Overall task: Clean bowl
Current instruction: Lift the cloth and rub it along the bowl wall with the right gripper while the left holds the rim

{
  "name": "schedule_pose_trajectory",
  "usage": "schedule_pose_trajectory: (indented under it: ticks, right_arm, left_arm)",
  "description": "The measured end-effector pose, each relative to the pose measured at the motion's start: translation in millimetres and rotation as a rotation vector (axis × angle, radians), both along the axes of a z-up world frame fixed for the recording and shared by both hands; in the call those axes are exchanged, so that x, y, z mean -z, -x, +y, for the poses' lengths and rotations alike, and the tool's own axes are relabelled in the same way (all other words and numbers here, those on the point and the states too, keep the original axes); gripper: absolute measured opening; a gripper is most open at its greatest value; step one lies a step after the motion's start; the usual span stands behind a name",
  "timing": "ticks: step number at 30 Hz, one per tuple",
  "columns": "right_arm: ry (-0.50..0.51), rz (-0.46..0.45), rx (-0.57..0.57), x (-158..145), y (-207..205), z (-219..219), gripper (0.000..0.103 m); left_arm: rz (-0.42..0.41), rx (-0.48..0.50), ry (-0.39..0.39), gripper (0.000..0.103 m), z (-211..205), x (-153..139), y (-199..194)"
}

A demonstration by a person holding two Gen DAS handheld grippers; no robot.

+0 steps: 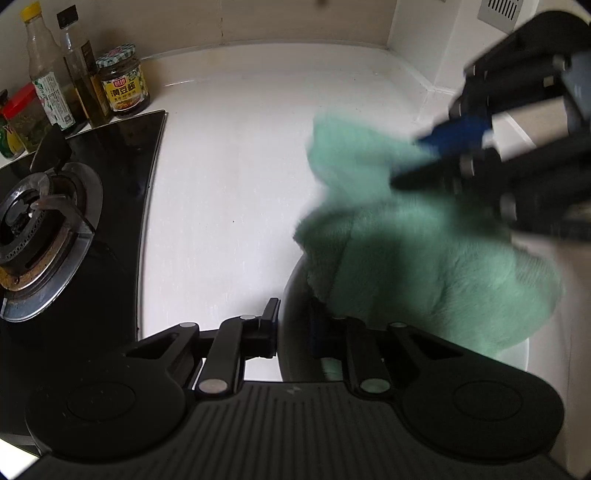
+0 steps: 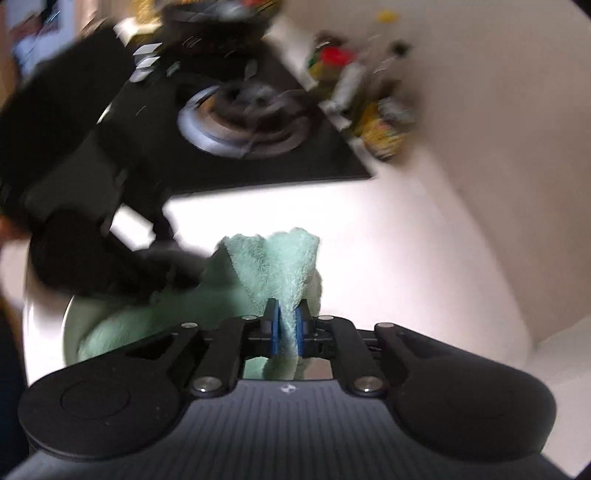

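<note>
Left gripper: nearest the lens in the left wrist view; its two fingers clamp the rim of the bowl, one outside the wall, one inside.
Bowl: white, at the lower right of that view, on the white counter; its near-left rim shows, the rest lies under the cloth.
Cloth: green terry, bunched in and over the bowl, spilling past the far rim.
Right gripper: blue pads pressed together on a fold of the cloth; blurred in the left view at upper right.
Stove edge: black glass hob with burner to the left, its curved edge bordering the counter.
Open room: bare counter between hob edge and bowl, running back to the wall.
Back left corner: bottles and a jar standing against the wall, well apart from the bowl.
</note>
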State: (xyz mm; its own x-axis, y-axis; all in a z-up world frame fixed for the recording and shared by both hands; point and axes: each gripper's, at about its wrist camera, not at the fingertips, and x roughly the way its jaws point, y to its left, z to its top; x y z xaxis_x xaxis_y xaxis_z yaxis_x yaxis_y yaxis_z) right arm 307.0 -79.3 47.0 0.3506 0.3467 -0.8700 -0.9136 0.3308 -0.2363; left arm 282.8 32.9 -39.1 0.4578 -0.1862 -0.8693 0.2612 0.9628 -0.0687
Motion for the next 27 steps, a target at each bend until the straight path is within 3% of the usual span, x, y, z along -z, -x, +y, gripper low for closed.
schedule_pose_trajectory:
  ticks: [2,6,10,13,18,22,24,27]
  right_arm:
    - [0.020,-0.005,-0.034,-2,5,-2,0.025]
    - [0.161,-0.094,-0.209,14,18,14,0.025]
    - [0.223,-0.135,-0.321,27,18,25,0.025]
    - [0.216,-0.104,-0.305,21,5,32,0.026]
    - [0.181,-0.162,-0.239,-8,-4,17,0.027]
    - [0.092,-0.181,-0.235,-34,10,4,0.027]
    - [0.066,-0.149,-0.253,-32,18,3,0.027]
    - [0.121,-0.126,-0.295,-10,21,11,0.027]
  left_arm:
    - [-0.002,0.004,0.000,0.014,0,0,1]
    - [0.000,0.012,-0.003,0.014,-1,0,0]
    - [-0.005,0.021,-0.016,0.014,-3,0,0]
    - [-0.003,0.020,-0.022,0.012,-2,1,2]
    - [0.001,0.012,-0.015,0.012,-1,0,2]
    - [0.005,0.011,-0.011,0.012,0,0,1]
    - [0.006,0.010,-0.011,0.012,-1,0,0]
    - [0.007,0.010,-0.013,0.012,-1,0,0]
